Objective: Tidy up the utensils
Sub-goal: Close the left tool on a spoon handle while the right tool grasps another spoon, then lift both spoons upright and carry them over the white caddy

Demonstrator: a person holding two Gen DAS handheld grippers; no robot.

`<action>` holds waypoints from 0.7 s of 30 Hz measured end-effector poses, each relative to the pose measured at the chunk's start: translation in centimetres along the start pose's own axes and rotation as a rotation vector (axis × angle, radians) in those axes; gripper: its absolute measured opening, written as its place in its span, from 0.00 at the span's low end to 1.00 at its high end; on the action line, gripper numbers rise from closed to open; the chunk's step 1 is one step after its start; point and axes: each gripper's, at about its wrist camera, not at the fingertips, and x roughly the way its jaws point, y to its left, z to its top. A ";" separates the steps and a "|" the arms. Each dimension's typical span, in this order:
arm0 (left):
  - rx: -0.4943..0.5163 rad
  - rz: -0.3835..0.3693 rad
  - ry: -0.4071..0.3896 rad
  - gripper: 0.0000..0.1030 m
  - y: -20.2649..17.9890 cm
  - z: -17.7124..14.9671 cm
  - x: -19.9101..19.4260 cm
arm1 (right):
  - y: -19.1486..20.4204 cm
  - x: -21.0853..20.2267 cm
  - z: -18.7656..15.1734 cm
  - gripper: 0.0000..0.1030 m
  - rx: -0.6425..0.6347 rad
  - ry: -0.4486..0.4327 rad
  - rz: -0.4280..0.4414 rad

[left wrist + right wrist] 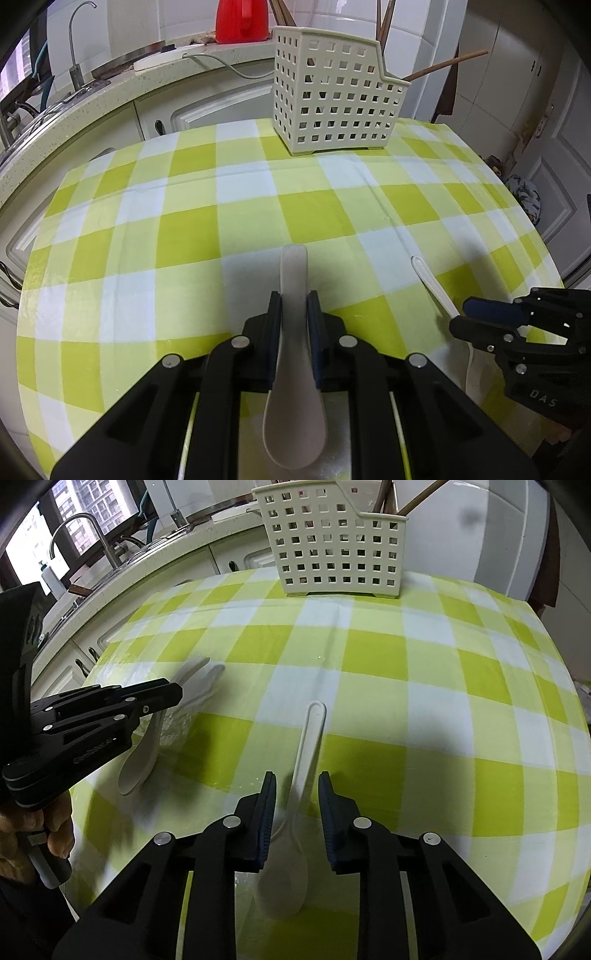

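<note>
The stiff, light, probably slippery grey spoon (pixel 293 332) is clamped at its handle by the left hand-held gripper (pixel 294 314) above the table (pixel 147 221), while the thin white spoon (pixel 301 775), lying flat, is straddled at mid-handle by the parted right hand-held gripper (pixel 297 794)

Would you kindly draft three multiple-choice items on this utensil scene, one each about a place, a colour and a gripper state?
1. Where does the perforated caddy stand?
A. at the table's far edge
B. between the grippers
C. on the counter

2. What colour is the checked tablecloth?
A. red and white
B. green and white
C. blue and grey

3. How is the left gripper?
A. wide open
B. shut on the beige spoon
C. out of view

Answers:
1 A, the caddy sits far across the cloth.
2 B, its squares show green and white.
3 B, both pads press the spoon's handle, while the right gripper straddles the white spoon, open.
</note>
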 end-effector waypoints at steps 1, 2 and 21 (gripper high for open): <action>0.000 -0.001 -0.001 0.14 0.0 0.0 0.0 | 0.1 0.2 0.0 0.18 -0.001 0.004 -0.002; 0.000 -0.002 -0.001 0.14 0.0 0.0 0.0 | 0.1 0.2 0.1 0.18 -0.001 0.006 -0.003; -0.007 -0.022 -0.026 0.14 0.1 0.0 -0.8 | 0.0 0.7 0.3 0.09 -0.001 0.008 -0.018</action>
